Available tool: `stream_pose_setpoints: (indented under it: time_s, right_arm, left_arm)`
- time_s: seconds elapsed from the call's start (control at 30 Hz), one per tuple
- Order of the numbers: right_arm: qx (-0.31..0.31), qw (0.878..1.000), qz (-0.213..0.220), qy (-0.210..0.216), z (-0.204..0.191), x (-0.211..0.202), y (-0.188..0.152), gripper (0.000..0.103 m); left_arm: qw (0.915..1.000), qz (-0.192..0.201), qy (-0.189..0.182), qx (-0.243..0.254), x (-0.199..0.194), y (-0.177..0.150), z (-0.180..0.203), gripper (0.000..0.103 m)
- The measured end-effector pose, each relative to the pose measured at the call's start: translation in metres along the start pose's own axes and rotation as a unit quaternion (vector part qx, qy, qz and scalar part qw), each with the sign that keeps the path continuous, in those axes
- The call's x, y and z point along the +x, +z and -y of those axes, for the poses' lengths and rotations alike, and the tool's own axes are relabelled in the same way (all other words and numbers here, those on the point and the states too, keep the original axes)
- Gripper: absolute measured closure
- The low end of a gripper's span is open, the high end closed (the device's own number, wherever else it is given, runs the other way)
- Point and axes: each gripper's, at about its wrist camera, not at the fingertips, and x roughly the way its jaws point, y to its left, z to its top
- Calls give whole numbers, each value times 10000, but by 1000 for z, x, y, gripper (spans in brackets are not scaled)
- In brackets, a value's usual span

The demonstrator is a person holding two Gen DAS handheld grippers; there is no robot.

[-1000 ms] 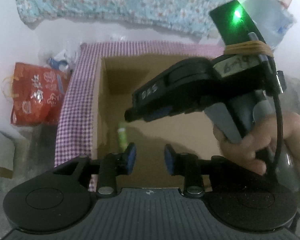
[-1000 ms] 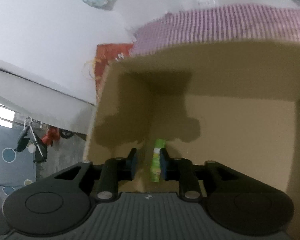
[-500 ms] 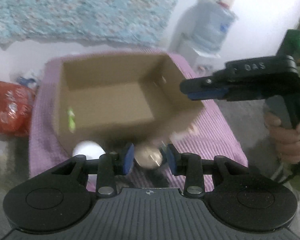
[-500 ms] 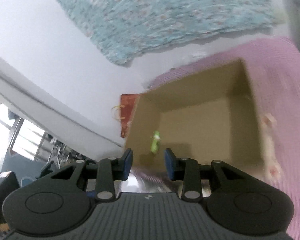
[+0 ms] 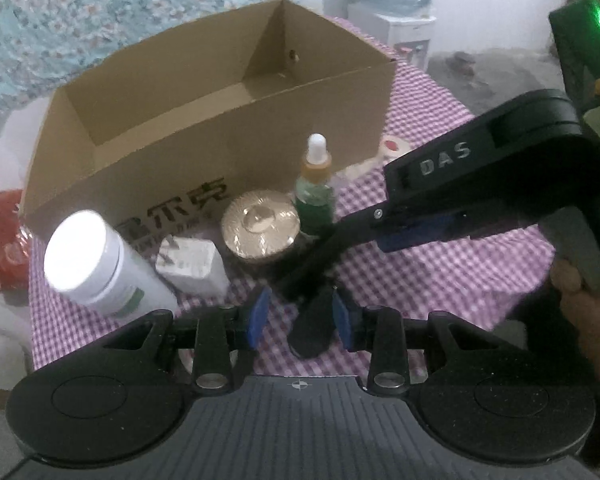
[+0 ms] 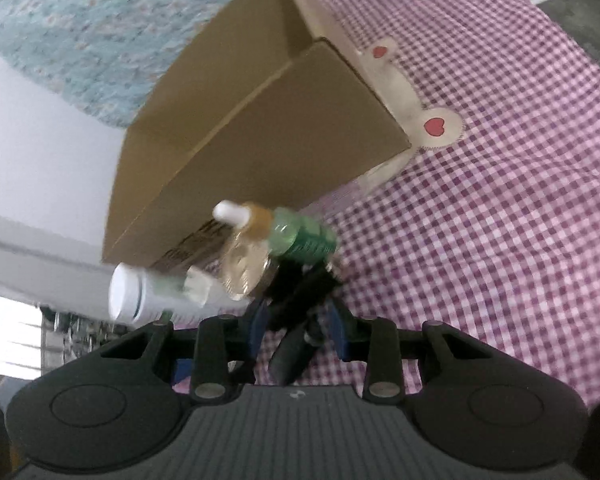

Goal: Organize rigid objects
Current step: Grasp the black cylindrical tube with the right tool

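Observation:
An open cardboard box [image 5: 204, 148] stands on the purple checked cloth [image 5: 440, 280]. Before its front wall are a white bottle [image 5: 88, 256], a white plug [image 5: 192, 266], a gold-lidded jar [image 5: 260, 228] and a green dropper bottle [image 5: 316, 196]. A black two-armed thing [image 5: 312, 332], of a kind I cannot tell, lies nearer. My left gripper [image 5: 300, 318] hangs open over its near end. My right gripper [image 5: 392, 228] comes in from the right. In the right wrist view that gripper [image 6: 296, 327] is open, the black thing [image 6: 292, 348] between its pads, and the dropper bottle [image 6: 300, 240] lies just beyond.
A cream mat with red hearts [image 6: 432, 126] pokes out from under the box [image 6: 260, 132]. A red bag [image 5: 4, 240] lies beyond the table's left edge. A water dispenser [image 5: 388, 20] stands behind, and a floral cloth [image 5: 100, 12] hangs on the wall.
The right gripper was shut on a green tube inside the box; it let go and drew back. Both grippers moved from over the box down to the things in front of it.

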Motion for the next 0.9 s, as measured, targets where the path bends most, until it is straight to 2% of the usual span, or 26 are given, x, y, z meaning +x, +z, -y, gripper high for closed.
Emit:
stream_pose_setpoints:
  time_s: [0.2, 0.4, 0.47, 0.73, 0.9]
  right_arm:
    - [248, 9994, -19, -243, 4, 27, 6, 67]
    - [506, 9986, 19, -174, 10, 40, 6, 67]
    - [584, 9981, 70, -163, 10, 43, 6, 71]
    - [868, 9957, 292, -136, 31, 30, 6, 82]
    - [990, 9944, 333, -177, 47, 20, 8, 83]
  left_arm:
    - [9995, -208, 205, -71, 27, 2, 1, 71]
    - [9993, -314, 114, -182, 38, 5, -1, 73]
    - [9991, -330, 98, -253, 40, 7, -3, 73]
    - [9987, -364, -214, -285, 43, 13, 1, 76]
    - [9987, -339, -358, -145, 46, 18, 14, 77]
